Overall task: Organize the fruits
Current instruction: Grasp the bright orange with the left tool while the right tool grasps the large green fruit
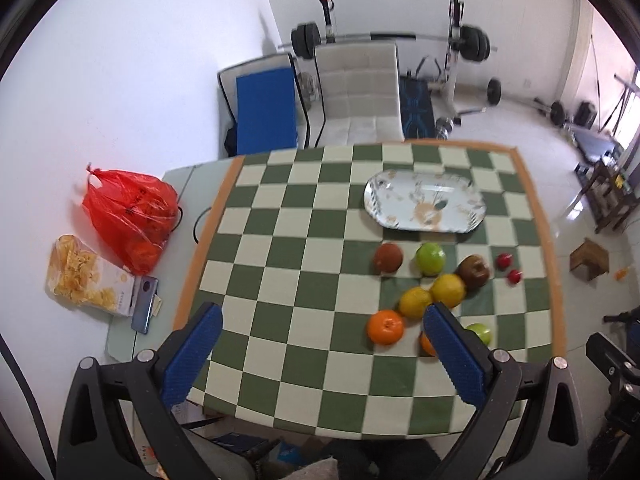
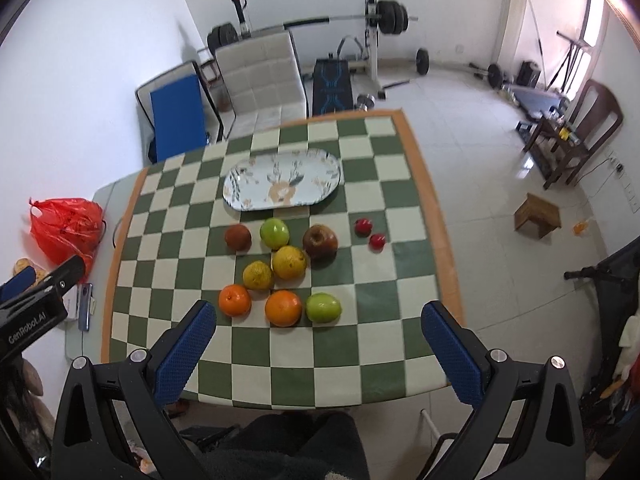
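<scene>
Several fruits lie loose on the green-and-cream checked tablecloth [image 2: 280, 352]: two oranges [image 2: 283, 308], two lemons [image 2: 289, 262], two green apples [image 2: 323, 307], a brown apple [image 2: 319, 241], a brown round fruit [image 2: 237, 237] and two small red fruits [image 2: 363, 226]. Behind them rests an empty oval plate with a deer print [image 2: 282, 179] [image 1: 426, 201]. My left gripper [image 1: 322, 320] hovers open above the table's near left part, its right finger hiding part of an orange. Above the near edge my right gripper [image 2: 318, 318] also stands open, holding nothing.
Left of the cloth, on the bare table strip, lie a red plastic bag [image 1: 128, 216], a snack box [image 1: 90, 278] and a phone [image 1: 145, 304]. A white chair [image 1: 360, 92] stands behind the table, with gym equipment beyond. A small wooden stool [image 2: 538, 216] sits on the floor at right.
</scene>
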Available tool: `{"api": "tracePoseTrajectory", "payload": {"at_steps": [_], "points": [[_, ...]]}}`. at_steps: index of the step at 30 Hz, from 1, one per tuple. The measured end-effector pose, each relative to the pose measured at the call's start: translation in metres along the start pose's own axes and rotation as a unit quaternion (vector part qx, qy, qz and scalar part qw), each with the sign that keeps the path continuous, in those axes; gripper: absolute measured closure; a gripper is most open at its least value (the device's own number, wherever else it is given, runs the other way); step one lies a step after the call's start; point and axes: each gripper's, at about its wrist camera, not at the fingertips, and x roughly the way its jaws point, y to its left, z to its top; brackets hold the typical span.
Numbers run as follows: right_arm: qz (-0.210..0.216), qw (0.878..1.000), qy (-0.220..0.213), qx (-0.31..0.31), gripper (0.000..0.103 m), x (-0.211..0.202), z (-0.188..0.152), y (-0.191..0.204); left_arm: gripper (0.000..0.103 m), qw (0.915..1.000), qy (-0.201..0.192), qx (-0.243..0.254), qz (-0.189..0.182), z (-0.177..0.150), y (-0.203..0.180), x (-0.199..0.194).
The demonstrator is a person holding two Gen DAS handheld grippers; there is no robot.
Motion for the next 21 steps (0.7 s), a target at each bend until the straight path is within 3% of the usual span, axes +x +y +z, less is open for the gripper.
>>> {"api": "tracePoseTrajectory", "payload": {"at_steps": [4, 10, 17, 21], "points": [[0.006, 0.999, 0.045, 0.010, 0.000, 0.074, 0.000, 0.010, 0.000, 0.9979, 0.064, 0.009, 0.001, -0.001, -0.007, 0.072], [0.002, 0.992, 0.115, 0.045, 0.000, 0.171, -0.004, 0.018, 0.000, 0.9864, 0.161, 0.009, -0.031, -0.010, -0.023, 0.167], [0.021, 0.976, 0.180, 0.118, 0.001, 0.232, -0.011, 0.036, 0.008, 0.9532, 0.286, -0.017, -0.096, -0.031, -0.046, 0.258], [0.027, 0.965, 0.206, 0.158, 0.002, 0.246, -0.019, 0.045, 0.008, 0.9407, 0.321, -0.022, -0.108, -0.044, -0.056, 0.284]]}}
